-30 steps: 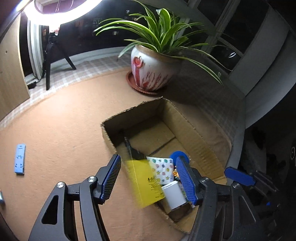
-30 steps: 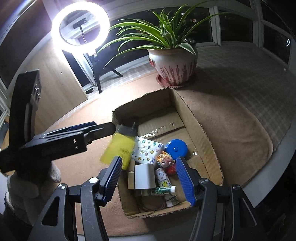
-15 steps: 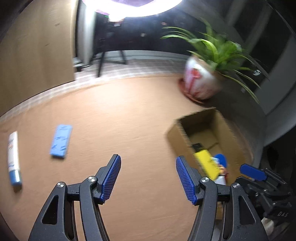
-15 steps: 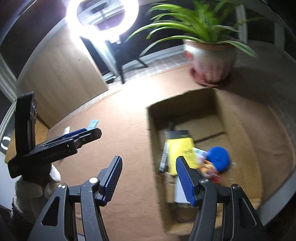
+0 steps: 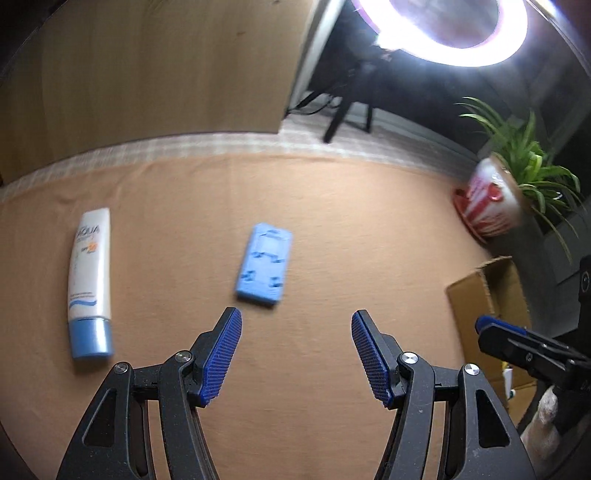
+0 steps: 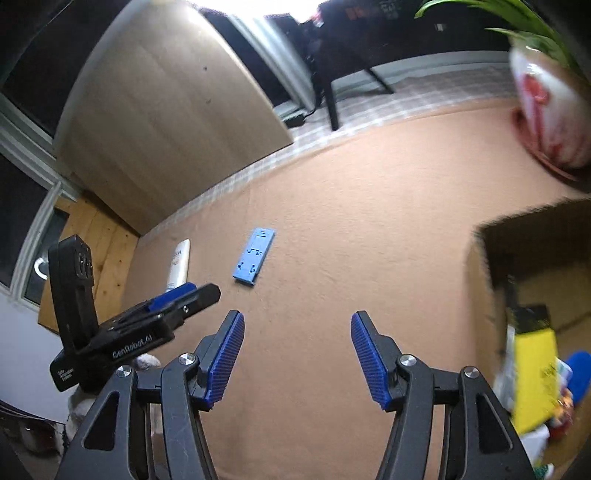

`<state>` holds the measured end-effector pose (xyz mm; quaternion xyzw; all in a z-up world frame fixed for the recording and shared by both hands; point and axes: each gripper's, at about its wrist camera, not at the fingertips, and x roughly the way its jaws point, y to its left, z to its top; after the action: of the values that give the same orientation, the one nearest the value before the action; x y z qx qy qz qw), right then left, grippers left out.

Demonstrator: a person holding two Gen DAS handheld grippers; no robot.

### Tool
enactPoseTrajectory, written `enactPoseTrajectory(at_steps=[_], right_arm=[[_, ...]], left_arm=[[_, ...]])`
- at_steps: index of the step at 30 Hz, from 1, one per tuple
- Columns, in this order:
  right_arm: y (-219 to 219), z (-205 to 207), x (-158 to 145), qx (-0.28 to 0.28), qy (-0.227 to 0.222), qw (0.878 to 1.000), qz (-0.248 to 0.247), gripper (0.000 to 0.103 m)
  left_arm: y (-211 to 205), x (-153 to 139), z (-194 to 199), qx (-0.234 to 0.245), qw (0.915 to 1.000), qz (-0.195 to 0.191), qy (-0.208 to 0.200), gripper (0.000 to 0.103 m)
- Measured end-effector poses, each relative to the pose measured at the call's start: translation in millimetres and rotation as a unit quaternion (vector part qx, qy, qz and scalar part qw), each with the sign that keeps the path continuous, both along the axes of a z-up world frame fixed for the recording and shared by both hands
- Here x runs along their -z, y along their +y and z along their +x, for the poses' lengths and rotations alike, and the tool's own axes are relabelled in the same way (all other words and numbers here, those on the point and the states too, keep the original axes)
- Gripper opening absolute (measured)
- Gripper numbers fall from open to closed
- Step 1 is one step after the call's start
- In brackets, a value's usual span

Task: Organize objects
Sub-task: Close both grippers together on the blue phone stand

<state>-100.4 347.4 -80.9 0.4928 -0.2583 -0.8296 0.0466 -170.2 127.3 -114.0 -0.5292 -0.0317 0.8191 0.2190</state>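
Tan felt-like cloth [image 5: 332, 206] covers the work surface, with a pale checked strip along its far edge, a wooden panel [image 5: 147, 66] behind it and a glowing ring light [image 5: 439, 33] on a dark tripod. On the cloth lie two loose things, near each other but apart: a flat light-blue plastic block with moulded slots [image 5: 265, 270] and a white squeeze tube with a blue cap [image 5: 89, 284], printed "AQUA"; its smaller print is too fine to read. In the right wrist view the tube [image 6: 179, 264] is partly hidden behind the left gripper [image 6: 184, 295], whose black body reads "GenRobot.AI"; the lettering lower on it is illegible.

The left gripper [image 5: 296, 354] hovers over bare cloth just short of the blue block, its blue ribbed pads spread wide with nothing between them. The right gripper [image 6: 297, 356] is likewise spread and empty.

At the right edge, an open brown cardboard box [image 6: 480, 280] is cut off by the frame; inside show a yellow packet with a black top [image 6: 532, 373], its print blurred, and a blue round thing [image 6: 578, 365], the rest an unclear jumble. A white-and-red ceramic pot with a green plant [image 5: 491, 199] stands beyond the box.
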Motion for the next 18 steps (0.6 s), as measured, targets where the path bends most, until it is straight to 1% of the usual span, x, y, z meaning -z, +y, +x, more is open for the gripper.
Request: enactPoseTrajectory(at_steps=[1,4,8,10,14,18], right_arm=[[-5.4,-7.4,2.1,-0.006,-0.001,1.000,0.003,0.056],[-18.2,-27.8,7.6,-0.018,-0.007,1.000,0.012,0.056],[-29.2,-52.3,17.6,-0.032,-0.020,0.999,0.011,0.049],[-32.6,-65.2,24.7,-0.035,-0.030,0.999,0.003,0.046],[-33.0,-87.3,41.3,-0.030,-0.052,0.998,-0.029,0.038],[-29.9,-102.2,58.5,-0.019,-0.071,0.995,-0.069,0.034]], left_arm=[[-5.6,4.8,-5.4,-0.002,1.0000,-0.006,-0.005,0.066],[-15.2,13.7,-15.4,-0.004,0.9999,-0.009,-0.010,0.066],[-19.3,23.3,-28.2,-0.001,0.9999,-0.009,-0.010,0.065],[-18.9,28.0,-34.9,0.001,0.9999,-0.009,-0.012,0.064],[-12.6,36.1,-45.3,0.012,0.9998,-0.010,-0.011,0.053],[-5.6,43.8,-53.5,0.025,0.9996,-0.006,-0.011,0.053]])
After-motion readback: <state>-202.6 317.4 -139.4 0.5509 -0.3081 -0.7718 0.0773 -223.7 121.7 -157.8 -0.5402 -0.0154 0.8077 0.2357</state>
